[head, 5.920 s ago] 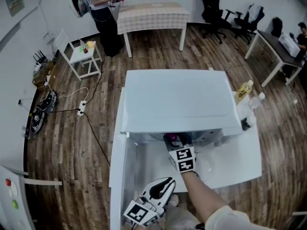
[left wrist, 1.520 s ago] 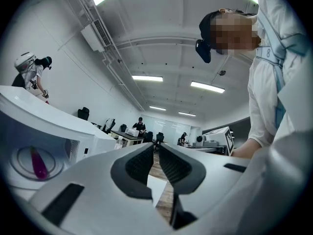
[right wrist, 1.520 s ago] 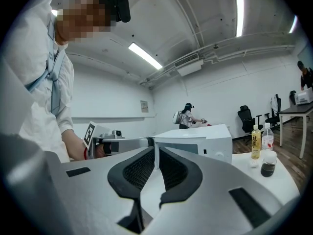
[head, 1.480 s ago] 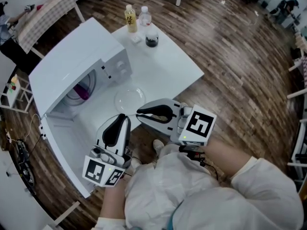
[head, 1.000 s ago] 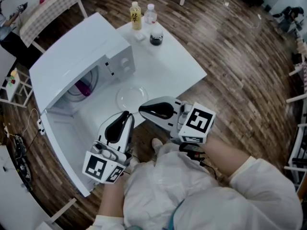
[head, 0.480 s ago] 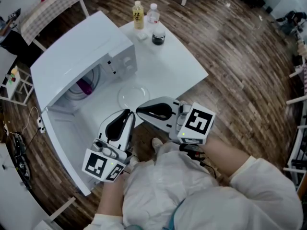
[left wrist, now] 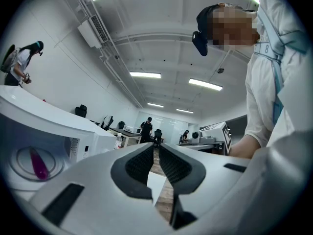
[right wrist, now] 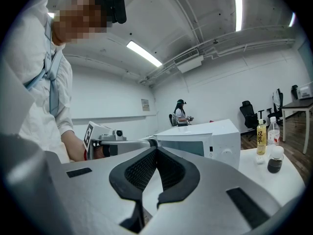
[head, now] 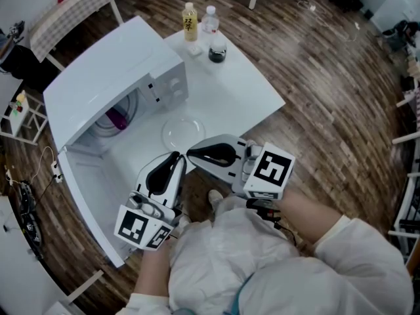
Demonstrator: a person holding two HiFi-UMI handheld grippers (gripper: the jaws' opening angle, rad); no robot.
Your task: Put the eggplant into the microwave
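The purple eggplant (head: 118, 119) lies inside the white microwave (head: 108, 77), on its turntable; the left gripper view also shows the eggplant (left wrist: 39, 164) there. The microwave door (head: 85, 202) hangs wide open toward me. My left gripper (head: 177, 159) and right gripper (head: 191, 155) are both held close to my body at the table's near edge, well back from the oven. In the left gripper view the left gripper (left wrist: 156, 148) is shut with nothing between its pads. My right gripper (right wrist: 156, 151) is shut and empty too.
A clear glass plate (head: 182, 133) lies on the white table (head: 243, 90) in front of the microwave. A yellow-labelled bottle (head: 190, 21), a water bottle (head: 210, 20) and a dark jar (head: 217, 50) stand at the far corner. Wood floor surrounds the table.
Several seconds ago the right gripper reached into the microwave; now it is drawn back by my body. Over the last second both grippers have hardly moved.
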